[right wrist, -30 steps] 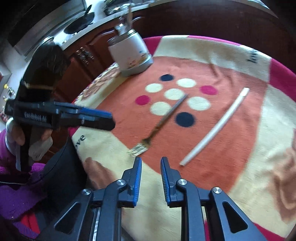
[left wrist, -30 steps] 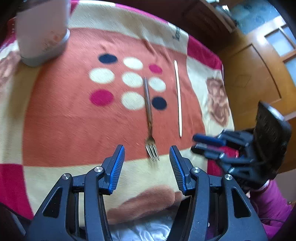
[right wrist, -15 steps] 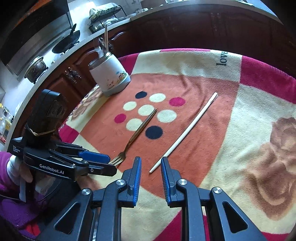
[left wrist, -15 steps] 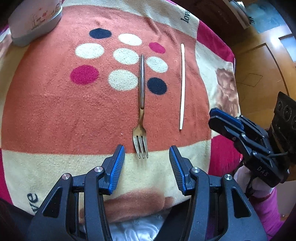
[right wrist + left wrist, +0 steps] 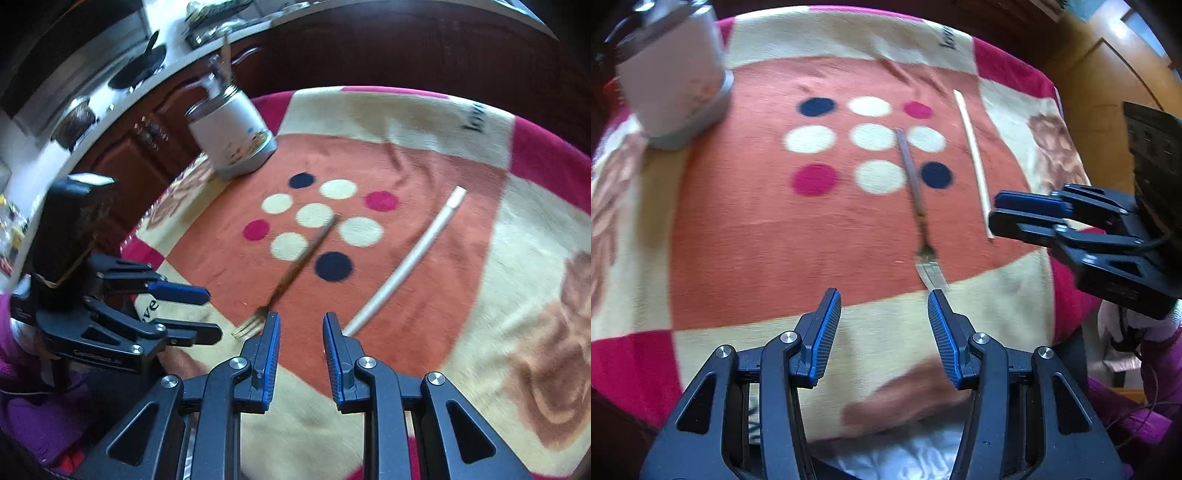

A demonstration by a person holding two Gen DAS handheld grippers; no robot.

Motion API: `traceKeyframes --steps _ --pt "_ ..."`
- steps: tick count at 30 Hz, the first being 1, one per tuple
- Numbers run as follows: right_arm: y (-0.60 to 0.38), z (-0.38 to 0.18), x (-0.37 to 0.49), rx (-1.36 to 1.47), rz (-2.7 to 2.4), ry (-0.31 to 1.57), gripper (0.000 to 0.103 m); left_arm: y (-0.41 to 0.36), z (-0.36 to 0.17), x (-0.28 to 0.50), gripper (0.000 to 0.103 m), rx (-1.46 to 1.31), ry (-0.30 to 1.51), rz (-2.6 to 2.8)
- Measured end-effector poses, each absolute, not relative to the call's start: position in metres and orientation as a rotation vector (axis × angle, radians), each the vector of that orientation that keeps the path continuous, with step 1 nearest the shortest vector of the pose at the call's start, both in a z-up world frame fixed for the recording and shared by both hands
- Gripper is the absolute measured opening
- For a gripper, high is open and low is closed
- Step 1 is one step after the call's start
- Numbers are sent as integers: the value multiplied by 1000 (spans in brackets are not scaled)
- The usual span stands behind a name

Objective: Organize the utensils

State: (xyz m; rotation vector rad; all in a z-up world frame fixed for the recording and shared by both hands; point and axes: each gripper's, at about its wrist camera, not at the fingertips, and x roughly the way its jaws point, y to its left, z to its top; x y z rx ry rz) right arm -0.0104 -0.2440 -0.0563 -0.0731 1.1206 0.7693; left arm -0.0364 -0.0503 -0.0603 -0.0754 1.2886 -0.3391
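left gripper (image 5: 884, 325): wide open, holding nothing | fork (image 5: 916, 195): just ahead of its right finger, prongs nearest; thin, hard, slippery, grab the handle | chopstick (image 5: 402, 266): light, stiff, just ahead of right gripper (image 5: 301, 347), partly open, empty | holder (image 5: 231, 136): far ahead

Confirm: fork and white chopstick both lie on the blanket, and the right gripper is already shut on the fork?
Not quite. The right gripper holds nothing; its jaws stand apart and empty above the blanket, as the right wrist view shows. Fork and chopstick lie untouched.
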Motion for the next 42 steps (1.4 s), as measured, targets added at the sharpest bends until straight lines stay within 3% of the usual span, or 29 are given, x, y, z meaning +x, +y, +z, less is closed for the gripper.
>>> traceKeyframes --steps 9,17,27,33,40,42 --pt "-186 -90 49 -72 732 1246 22 -17 -53 -42 48 -83 1257 -259" --pt "-98 -89 52 -32 1108 1278 22 8 -48 -52 48 -136 1264 -229" --pt "-195 -63 20 -169 851 1187 22 2 -45 -33 48 -152 1225 -258" --pt "-224 -91 12 132 789 1242 22 11 -41 -22 48 -190 1201 -226" --pt "-196 -102 27 258 733 1175 22 26 -43 -23 48 -226 1208 -197" --pt "-190 -103 34 254 713 1148 17 29 -44 -23 48 -233 1207 -193"
